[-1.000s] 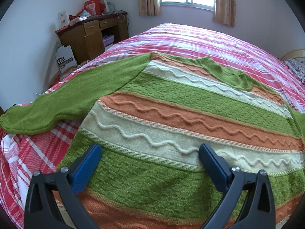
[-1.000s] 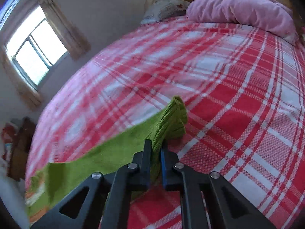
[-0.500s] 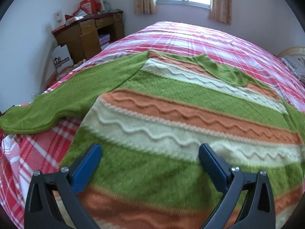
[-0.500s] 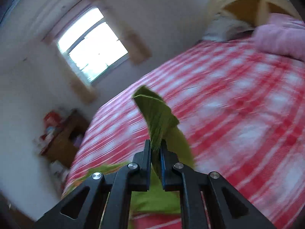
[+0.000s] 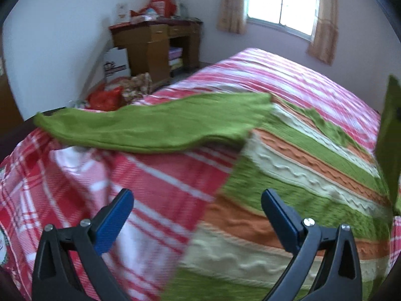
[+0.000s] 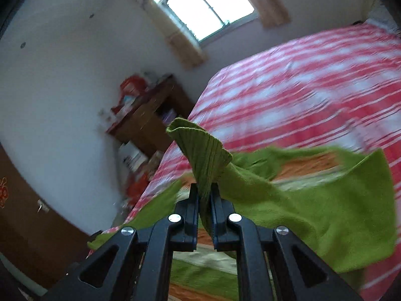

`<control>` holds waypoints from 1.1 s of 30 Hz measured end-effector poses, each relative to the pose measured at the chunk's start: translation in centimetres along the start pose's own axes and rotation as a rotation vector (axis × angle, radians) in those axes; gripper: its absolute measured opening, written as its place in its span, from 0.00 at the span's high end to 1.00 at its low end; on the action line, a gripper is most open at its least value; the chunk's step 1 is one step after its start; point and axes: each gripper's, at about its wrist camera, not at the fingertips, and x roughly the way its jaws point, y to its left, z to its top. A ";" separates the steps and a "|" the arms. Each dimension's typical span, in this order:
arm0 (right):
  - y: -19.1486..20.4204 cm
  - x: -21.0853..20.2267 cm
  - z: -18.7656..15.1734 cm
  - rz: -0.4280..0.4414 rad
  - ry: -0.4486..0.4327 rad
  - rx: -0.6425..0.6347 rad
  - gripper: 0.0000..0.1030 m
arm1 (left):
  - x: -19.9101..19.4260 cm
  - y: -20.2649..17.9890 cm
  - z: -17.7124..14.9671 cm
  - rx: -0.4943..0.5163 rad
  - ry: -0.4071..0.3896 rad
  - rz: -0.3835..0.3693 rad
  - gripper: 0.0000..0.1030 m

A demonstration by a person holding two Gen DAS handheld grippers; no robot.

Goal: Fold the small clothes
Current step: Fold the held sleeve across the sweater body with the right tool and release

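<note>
A knitted sweater (image 5: 295,175) with green, orange and cream stripes lies flat on the bed. Its left green sleeve (image 5: 155,128) stretches out toward the bed's left edge. My left gripper (image 5: 198,205) is open and empty, low over the sweater's lower left edge and the bedspread. My right gripper (image 6: 204,195) is shut on the ribbed cuff of the right green sleeve (image 6: 200,150) and holds it lifted above the sweater body (image 6: 295,170). The lifted sleeve also shows at the right edge of the left wrist view (image 5: 388,130).
The bed has a red and white plaid cover (image 5: 140,183). A wooden desk (image 5: 155,42) with clutter stands by the wall past the bed's left side, with bags (image 5: 107,95) on the floor. A window (image 5: 283,0) with curtains is in the far wall.
My right gripper has lifted the right sleeve cuff off the bed and swung it over the sweater. My left gripper has shifted left, from over the sweater to its left edge.
</note>
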 end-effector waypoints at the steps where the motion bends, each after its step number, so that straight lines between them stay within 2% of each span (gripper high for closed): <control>1: 0.7 1.3 -0.4 0.007 0.015 0.001 0.93 | 0.0 0.7 0.1 -0.009 -0.005 0.001 0.00; 6: 3.4 9.2 -2.9 -0.008 0.097 -0.024 0.93 | 0.4 2.2 0.4 -0.013 -0.019 0.012 0.00; 11: 4.6 14.4 -6.2 -0.023 0.177 -0.076 0.92 | 1.2 3.4 0.5 -0.004 -0.026 0.026 0.00; 13: 4.8 15.8 -7.3 -0.017 0.214 -0.085 0.89 | 1.5 3.7 0.3 0.000 -0.023 0.030 0.00; 14: 4.8 16.5 -7.6 -0.010 0.233 -0.083 0.86 | 1.5 3.9 0.3 0.002 -0.022 0.033 0.00; 16: 5.0 16.7 -8.3 0.063 0.280 -0.058 0.74 | 1.8 4.2 0.2 0.002 -0.018 0.033 0.00; 17: 5.1 16.5 -8.3 0.103 0.283 -0.049 0.60 | 1.9 4.2 0.2 0.001 -0.014 0.030 0.00; 18: 5.6 15.7 -8.4 0.140 0.280 -0.051 0.53 | 1.9 4.2 0.2 0.001 -0.013 0.025 0.00; 20: 6.3 14.0 -8.0 0.202 0.263 -0.085 0.53 | 2.0 4.2 0.2 0.008 -0.012 0.023 0.00; 21: 6.5 13.0 -7.8 0.195 0.233 -0.110 0.53 | 1.8 4.1 0.1 0.011 -0.015 0.029 0.00; 23: 6.3 10.9 -7.3 0.125 0.173 -0.156 0.56 | 1.6 3.7 0.0 0.020 -0.023 0.037 0.00; 24: 6.0 10.4 -7.0 0.082 0.164 -0.168 0.65 | 1.6 3.6 0.1 0.019 -0.021 0.037 0.00; 26: 5.0 10.3 -6.8 0.003 0.177 -0.170 0.69 | 1.6 3.0 0.0 0.016 -0.011 0.027 0.00; 28: 3.6 11.0 -7.4 -0.029 0.215 -0.130 0.69 | 1.3 2.1 0.0 0.031 -0.011 0.015 0.00; 31: 2.5 13.0 -9.7 -0.025 0.313 -0.100 0.68 | 0.6 0.7 0.0 0.081 -0.027 0.022 0.00; 33: 2.8 12.0 -9.5 0.011 0.297 -0.128 0.68 | 0.2 -0.3 0.0 0.116 -0.032 0.027 0.00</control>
